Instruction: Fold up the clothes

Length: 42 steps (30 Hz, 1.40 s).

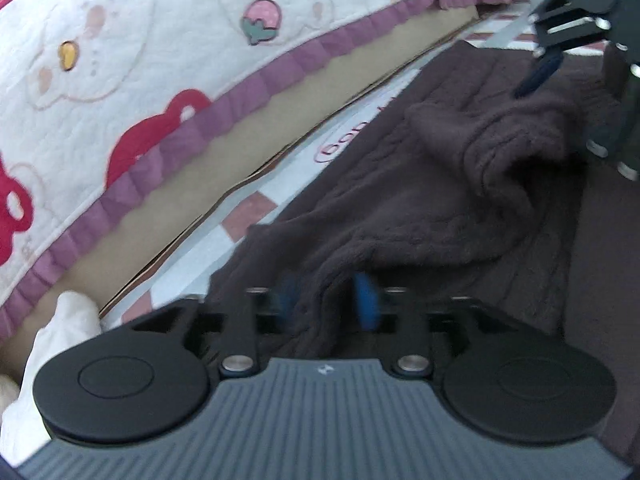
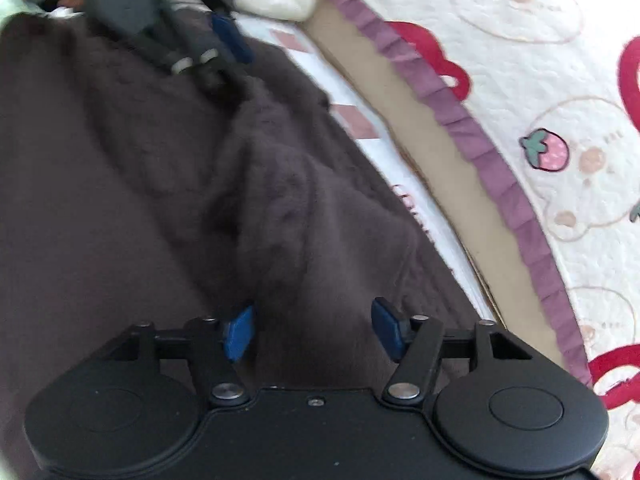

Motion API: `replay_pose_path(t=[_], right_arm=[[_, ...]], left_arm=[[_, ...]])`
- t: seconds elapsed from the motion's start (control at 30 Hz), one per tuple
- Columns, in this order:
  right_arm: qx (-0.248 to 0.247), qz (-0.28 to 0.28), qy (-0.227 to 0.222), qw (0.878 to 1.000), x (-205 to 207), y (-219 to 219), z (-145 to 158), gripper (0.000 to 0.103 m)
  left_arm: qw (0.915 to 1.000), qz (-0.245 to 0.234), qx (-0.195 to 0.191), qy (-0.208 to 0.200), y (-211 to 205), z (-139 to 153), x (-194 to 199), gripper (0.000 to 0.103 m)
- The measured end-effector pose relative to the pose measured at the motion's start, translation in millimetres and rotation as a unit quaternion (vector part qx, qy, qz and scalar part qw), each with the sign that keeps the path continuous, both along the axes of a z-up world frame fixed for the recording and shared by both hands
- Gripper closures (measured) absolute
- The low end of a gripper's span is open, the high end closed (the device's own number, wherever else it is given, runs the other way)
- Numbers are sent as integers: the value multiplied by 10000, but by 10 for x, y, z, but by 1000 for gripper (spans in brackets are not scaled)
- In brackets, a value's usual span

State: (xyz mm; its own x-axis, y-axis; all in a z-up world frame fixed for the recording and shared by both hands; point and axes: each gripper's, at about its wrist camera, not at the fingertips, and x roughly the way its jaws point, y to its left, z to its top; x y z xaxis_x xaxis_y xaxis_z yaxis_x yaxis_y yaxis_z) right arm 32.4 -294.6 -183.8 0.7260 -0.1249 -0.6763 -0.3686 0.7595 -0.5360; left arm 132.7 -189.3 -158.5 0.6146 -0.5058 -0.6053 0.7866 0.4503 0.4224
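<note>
A dark brown knitted sweater (image 1: 440, 184) (image 2: 120, 160) lies spread and rumpled on a pink-and-white checked sheet (image 1: 256, 208). In the left wrist view my left gripper (image 1: 327, 298) has a raised fold of the sweater pinched between its blue pads; it also shows at the upper left of the right wrist view (image 2: 228, 52). My right gripper (image 2: 313, 331) stands open, its blue pads wide apart on either side of a hump of the knit. It appears at the top right of the left wrist view (image 1: 536, 72), over the sweater's far part.
A white quilt (image 1: 120, 60) (image 2: 520, 80) with strawberries, red bows and a purple ruffle runs beside the sweater, beyond a tan strip (image 1: 200, 168). A white bundle of cloth (image 1: 60, 340) (image 2: 276, 0) lies at the sheet's end near the left gripper.
</note>
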Motion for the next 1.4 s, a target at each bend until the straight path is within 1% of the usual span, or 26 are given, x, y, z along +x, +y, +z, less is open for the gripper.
replay_pose_path(t=[0.03, 0.1, 0.17, 0.2, 0.23, 0.27, 0.33, 0.4, 0.5, 0.53, 0.57, 0.6, 0.67, 0.7, 0.73, 0.77, 0.83, 0.87, 0.9, 0.93, 1.0, 1.07, 1.13, 1.23, 1.27, 1.4], right_arm=[[267, -169, -127, 9994, 40, -62, 58, 87], [976, -534, -376, 9931, 61, -222, 293, 88], [1726, -871, -593, 9793, 67, -397, 561, 88], [2126, -963, -637, 9703, 39, -504, 742, 88], [2448, -1018, -665, 9619, 3, -601, 906, 88], [2766, -1073, -692, 9525, -33, -698, 1069, 88], [3212, -1145, -828, 9364, -108, -883, 1400, 88], [3589, -1141, -991, 9210, -149, -1047, 1718, 88], [4026, -805, -810, 9082, -12, -1196, 2091, 88], [4348, -815, -599, 8948, 97, -1274, 2150, 88], [4840, -914, -239, 8699, 258, -1381, 2168, 88], [5379, -1091, 191, 8357, 443, -1512, 2159, 88], [6256, -1584, 969, 7577, 839, -1783, 2031, 87], [6461, -1719, 1253, 7330, 1067, -1889, 1946, 87], [6420, -1867, 1306, 7320, 1269, -1966, 1869, 86], [6140, -2017, 1221, 7532, 1476, -2012, 1791, 79], [4915, -2286, 630, 8380, 1828, -2008, 1617, 71], [4216, -2443, 286, 8727, 1963, -1983, 1515, 67], [3619, -2621, 36, 8946, 2049, -1952, 1393, 67], [3260, -2794, -103, 9031, 2094, -1936, 1265, 67], [3366, -2842, -41, 8977, 2054, -1906, 1037, 67], [3638, -2709, 169, 8911, 1964, -1817, 861, 63], [3745, -2602, 336, 8893, 1889, -1706, 701, 60], [3490, -2560, 364, 9007, 1849, -1521, 551, 60], [3557, -2564, 451, 8976, 1834, -1476, 515, 60], [3957, -2452, 734, 8820, 1676, -1277, 484, 60]], left_arm=[[9999, 29, 154, 10, -60, -36, 19, 49], [9990, 107, 426, 10, -171, -121, 61, 49], [9985, 261, 478, -49, -220, -170, 97, 49], [9980, 437, 458, 50, -218, -161, 141, 71], [9970, 606, 442, 177, -214, -145, 187, 98], [9955, 718, 443, 426, -199, -88, 231, 97], [9966, 697, 358, 271, -175, 91, 198, 97], [9973, 697, 87, 202, -120, 355, 221, 97], [9942, 875, -498, 376, 47, 753, 386, 97], [9916, 964, -715, 480, 116, 880, 465, 97], [9878, 1089, -916, 638, 199, 964, 580, 97], [9829, 1218, -1117, 808, 283, 1046, 703, 97], [9710, 1550, -1422, 1135, 445, 1130, 1016, 97], [9667, 1748, -1452, 1180, 482, 1118, 1178, 97], [9622, 1945, -1468, 1214, 511, 1100, 1338, 96], [9592, 2155, -1398, 1182, 495, 1044, 1496, 93], [9525, 2569, -1291, 1001, 451, 941, 1720, 82], [9488, 2747, -1269, 910, 438, 900, 1793, 82], [9446, 2924, -1246, 819, 425, 860, 1865, 79], [9400, 3086, -1251, 743, 421, 824, 1928, 67], [9345, 3073, -1599, 820, 557, 811, 1888, 55], [9379, 2865, -1737, 899, 733, 787, 1763, 55], [9430, 2819, -1512, 920, 864, 719, 1746, 55], [9451, 2977, -1026, 873, 1143, 588, 1592, 55], [9441, 3033, -931, 894, 1241, 537, 1562, 55], [9265, 3347, -1194, 1236, 1699, 433, 1357, 55]])
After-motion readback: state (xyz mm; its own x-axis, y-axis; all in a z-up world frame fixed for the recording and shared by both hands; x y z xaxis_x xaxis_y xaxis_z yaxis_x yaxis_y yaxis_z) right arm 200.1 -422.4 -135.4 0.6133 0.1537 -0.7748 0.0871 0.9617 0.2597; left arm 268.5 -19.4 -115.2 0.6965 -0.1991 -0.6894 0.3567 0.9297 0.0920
